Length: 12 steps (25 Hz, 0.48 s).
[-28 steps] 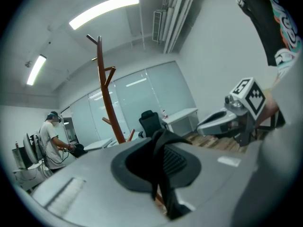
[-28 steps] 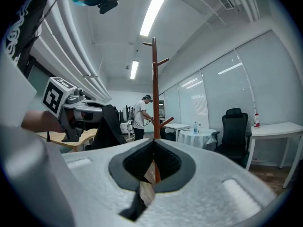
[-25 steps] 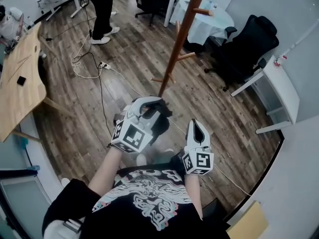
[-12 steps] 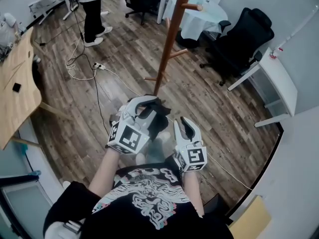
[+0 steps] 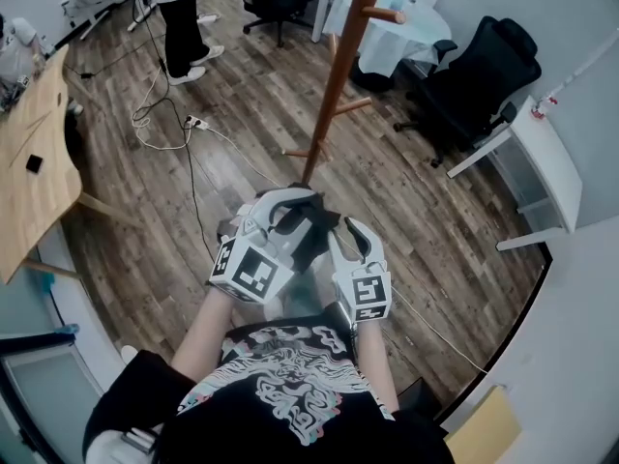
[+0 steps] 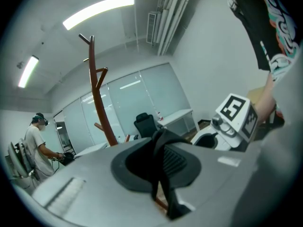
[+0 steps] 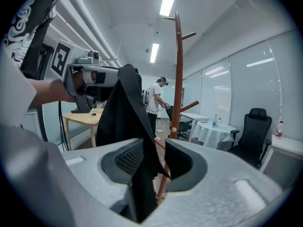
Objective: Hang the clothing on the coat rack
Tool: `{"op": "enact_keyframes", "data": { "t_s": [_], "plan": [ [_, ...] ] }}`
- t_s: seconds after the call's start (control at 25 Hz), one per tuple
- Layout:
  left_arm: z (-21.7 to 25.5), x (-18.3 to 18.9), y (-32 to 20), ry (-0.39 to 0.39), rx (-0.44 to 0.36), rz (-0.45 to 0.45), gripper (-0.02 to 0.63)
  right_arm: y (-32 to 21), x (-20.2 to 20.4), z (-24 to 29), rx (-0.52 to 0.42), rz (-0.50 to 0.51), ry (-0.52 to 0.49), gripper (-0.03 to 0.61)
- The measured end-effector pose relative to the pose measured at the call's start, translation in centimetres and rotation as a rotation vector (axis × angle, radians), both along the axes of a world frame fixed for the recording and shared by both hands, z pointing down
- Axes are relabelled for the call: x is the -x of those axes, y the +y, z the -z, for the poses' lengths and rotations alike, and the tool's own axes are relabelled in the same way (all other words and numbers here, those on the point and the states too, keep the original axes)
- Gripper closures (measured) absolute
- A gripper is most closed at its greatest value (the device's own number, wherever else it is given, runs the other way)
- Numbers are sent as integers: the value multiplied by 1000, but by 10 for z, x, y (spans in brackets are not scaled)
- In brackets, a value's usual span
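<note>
Left hand-held gripper point(image 5: 293, 207) is clamped shut on black clothing point(image 5: 311, 230). In the left gripper view a dark fold of the fabric is pinched between the two pads. The clothing hangs from that grip in front of the person's torso, above the wood floor point(image 5: 242, 114), near the foot of the coat rack point(image 5: 338, 77) but not on it.

Right hand-held gripper point(image 5: 344, 239) sits just beside the left one on the clothing's right side. Its jaws have just been opening and now stand wide apart. The right gripper view shows the black fabric hanging down through the gap, lying against the left pad with the right pad clear of it, so there is no grip.

The coat rack is a brown wooden pole with short pegs, standing upright ahead of both grippers. All visible pegs are bare.

Background: wooden table point(image 5: 34, 167) at left, round table with white cloth point(image 5: 389, 29), black office chair point(image 5: 482, 77) and a standing person point(image 5: 180, 22) at the far end with cables on the floor.
</note>
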<state>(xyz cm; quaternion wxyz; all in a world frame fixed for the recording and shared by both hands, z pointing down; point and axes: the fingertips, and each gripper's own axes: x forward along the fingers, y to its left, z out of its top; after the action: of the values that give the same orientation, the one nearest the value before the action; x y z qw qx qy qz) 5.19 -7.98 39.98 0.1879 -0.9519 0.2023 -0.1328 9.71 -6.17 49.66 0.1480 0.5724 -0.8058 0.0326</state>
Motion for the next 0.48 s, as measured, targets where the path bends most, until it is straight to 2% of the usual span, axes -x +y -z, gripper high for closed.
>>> {"op": "enact_keyframes", "data": {
  "t_s": [0.48],
  "plan": [
    [8,-7,-14,8,35,2,595,-30,15,3,-25,83,12,446]
  ]
}}
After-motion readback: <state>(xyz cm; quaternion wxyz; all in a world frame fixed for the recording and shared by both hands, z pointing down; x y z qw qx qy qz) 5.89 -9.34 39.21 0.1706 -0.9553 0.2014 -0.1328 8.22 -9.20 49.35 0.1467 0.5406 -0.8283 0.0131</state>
